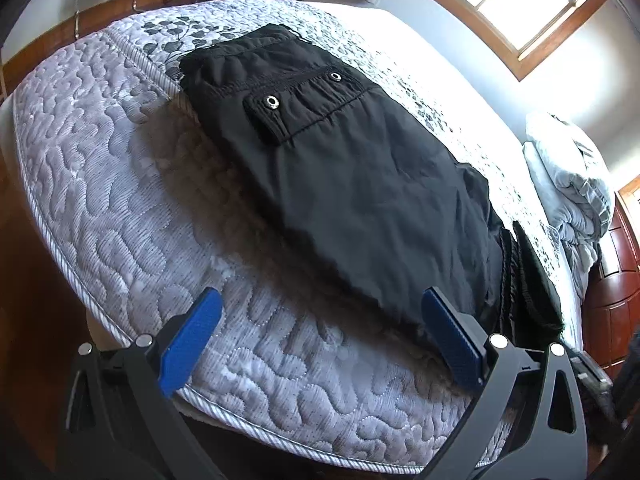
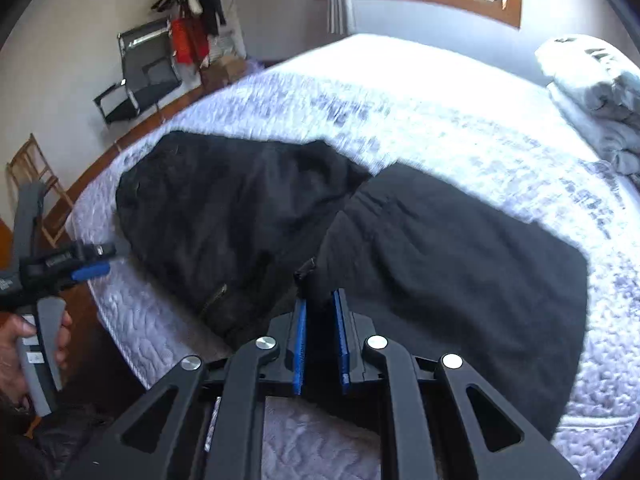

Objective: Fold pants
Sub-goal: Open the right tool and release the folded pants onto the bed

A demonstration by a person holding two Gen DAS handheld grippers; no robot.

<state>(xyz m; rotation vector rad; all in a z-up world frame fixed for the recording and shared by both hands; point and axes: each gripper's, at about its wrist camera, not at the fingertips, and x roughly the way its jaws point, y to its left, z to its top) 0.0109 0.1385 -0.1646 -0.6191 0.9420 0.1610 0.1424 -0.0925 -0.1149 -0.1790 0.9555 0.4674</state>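
Black pants lie on the quilted mattress, with a snap pocket flap facing up. My left gripper is open and empty, hovering over the mattress edge just short of the near end of the pants. In the right wrist view the pants spread left and right. My right gripper is shut on a fold of the black fabric at the near edge. The left gripper shows at the far left of that view, held in a hand.
A folded grey blanket sits at the head of the bed, also in the right wrist view. A black chair, a wooden chair and hanging clothes stand by the far wall. A dark wooden cabinet is on the right.
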